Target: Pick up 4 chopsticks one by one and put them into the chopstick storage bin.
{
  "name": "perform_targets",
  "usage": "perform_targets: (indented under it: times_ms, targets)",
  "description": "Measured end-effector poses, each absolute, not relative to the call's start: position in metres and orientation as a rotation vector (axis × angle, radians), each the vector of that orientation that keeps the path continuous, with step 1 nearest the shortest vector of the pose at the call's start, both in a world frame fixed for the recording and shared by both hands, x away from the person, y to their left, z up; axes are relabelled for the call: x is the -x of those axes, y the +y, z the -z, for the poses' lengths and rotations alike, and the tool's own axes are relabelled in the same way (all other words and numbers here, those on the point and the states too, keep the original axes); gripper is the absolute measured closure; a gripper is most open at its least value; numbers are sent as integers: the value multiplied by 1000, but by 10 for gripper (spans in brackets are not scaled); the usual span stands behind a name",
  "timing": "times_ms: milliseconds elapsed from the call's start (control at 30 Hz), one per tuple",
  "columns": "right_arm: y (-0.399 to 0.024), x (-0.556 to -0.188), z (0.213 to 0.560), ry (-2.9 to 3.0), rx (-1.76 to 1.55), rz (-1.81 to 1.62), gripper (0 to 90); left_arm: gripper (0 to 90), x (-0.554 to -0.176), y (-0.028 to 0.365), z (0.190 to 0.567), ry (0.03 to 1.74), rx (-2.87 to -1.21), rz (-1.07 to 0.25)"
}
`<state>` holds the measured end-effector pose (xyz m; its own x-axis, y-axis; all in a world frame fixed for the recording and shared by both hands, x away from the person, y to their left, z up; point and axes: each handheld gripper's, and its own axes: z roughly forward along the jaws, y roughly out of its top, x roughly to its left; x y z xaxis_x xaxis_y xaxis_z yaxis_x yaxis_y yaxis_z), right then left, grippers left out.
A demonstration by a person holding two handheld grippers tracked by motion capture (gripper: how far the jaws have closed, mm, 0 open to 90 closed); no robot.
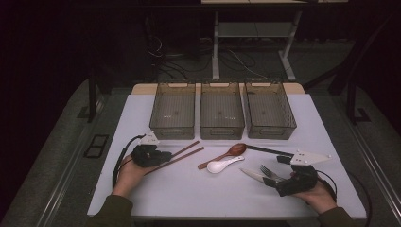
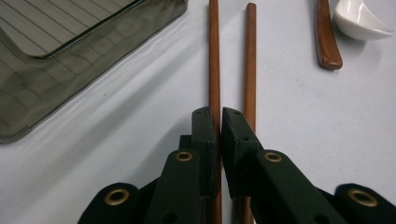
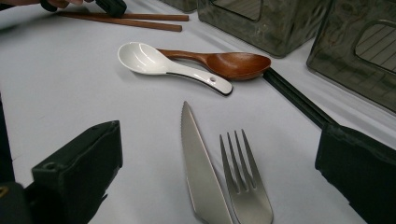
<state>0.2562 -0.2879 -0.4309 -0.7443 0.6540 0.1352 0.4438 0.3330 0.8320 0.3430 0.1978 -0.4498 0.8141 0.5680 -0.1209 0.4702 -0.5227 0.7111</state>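
Left tool is clamped on one chopstick; right tool gapes over knife.

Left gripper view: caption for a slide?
Left hand-held gripper shut on one chopstick, the second chopstick lying alongside.

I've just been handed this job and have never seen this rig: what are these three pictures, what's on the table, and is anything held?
There is no robot arm here: a person holds hand tongs in each hand. The high view looks down on the table from above; the other two views ride on each of the tongs.

Three empty bins stand at the back of the white table. In front lie wooden chopsticks, a wooden spoon, a white spoon, a knife, a fork and dark chopsticks.

The left tongs are shut on one of the wooden chopsticks. The right tongs stand open around the knife and fork, holding nothing.
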Motion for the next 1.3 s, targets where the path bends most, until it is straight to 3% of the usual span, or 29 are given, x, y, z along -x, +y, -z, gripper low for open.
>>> perform_targets:
  times_ms: [933, 1300]
  targets:
    - [-288, -257, 431, 2372, -995, -1372, 6, 838, -338, 194, 438, 688, -2270, -259]
    - [-289, -257, 431, 2369, -993, -1374, 6, 838, -334, 195, 429, 697, -2255, -224]
